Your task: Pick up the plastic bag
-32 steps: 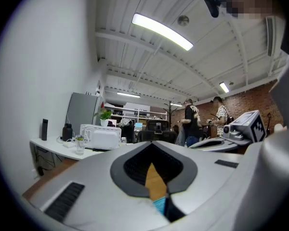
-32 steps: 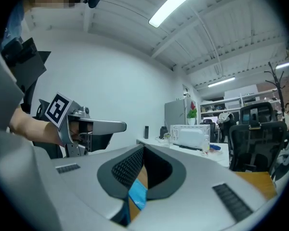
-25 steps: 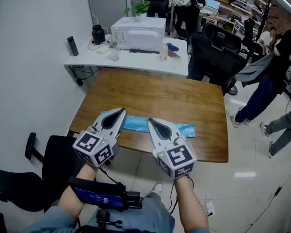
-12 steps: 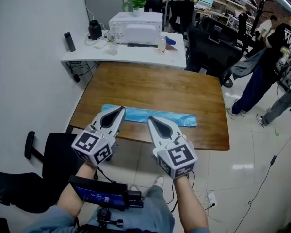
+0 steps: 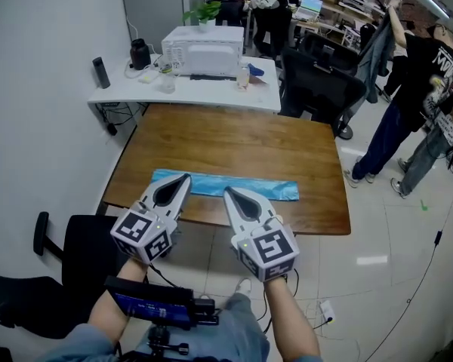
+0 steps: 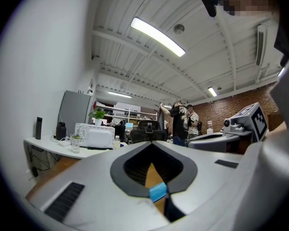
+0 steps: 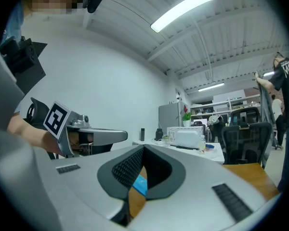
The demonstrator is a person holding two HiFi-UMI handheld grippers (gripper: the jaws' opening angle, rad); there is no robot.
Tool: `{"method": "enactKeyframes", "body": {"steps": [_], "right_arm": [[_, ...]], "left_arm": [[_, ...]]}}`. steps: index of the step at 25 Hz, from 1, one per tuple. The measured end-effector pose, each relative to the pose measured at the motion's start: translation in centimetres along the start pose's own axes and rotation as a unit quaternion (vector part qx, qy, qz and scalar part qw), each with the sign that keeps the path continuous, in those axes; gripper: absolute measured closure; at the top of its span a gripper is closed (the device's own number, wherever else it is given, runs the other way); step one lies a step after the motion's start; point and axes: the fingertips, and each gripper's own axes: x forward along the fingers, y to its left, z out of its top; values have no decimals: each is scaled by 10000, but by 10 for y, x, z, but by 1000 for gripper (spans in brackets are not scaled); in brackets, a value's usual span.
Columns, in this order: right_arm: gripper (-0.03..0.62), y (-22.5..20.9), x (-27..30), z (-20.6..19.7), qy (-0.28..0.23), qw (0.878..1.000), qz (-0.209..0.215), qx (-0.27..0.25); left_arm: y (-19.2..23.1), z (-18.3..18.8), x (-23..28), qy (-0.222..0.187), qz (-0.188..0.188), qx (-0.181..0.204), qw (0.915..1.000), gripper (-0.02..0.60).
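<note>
Steep overhead, two low; table (image 5: 234,145) shared

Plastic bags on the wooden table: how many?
1. The blue plastic bag lies flat across the near part of the wooden table, just beyond the left gripper and right gripper. The grippers cover a little of the table, so another could be hidden.

Occlusion notes
Both gripper views: blue plastic bag (image 6: 158,192) shows only as a sliver through the jaw gap. Head view: tips of left gripper (image 5: 184,177) and right gripper (image 5: 228,191) cover its near edge; person (image 5: 447,81) cropped by right frame edge.
</note>
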Motion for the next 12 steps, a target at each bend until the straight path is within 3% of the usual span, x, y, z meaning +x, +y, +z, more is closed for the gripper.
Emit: {"method": "enactKeyframes", "body": {"steps": [12], "right_arm": [[594, -1, -1, -4, 47, 10000, -14, -6]], "left_arm": [[0, -3, 3, 7, -42, -49, 10000, 574]]}}
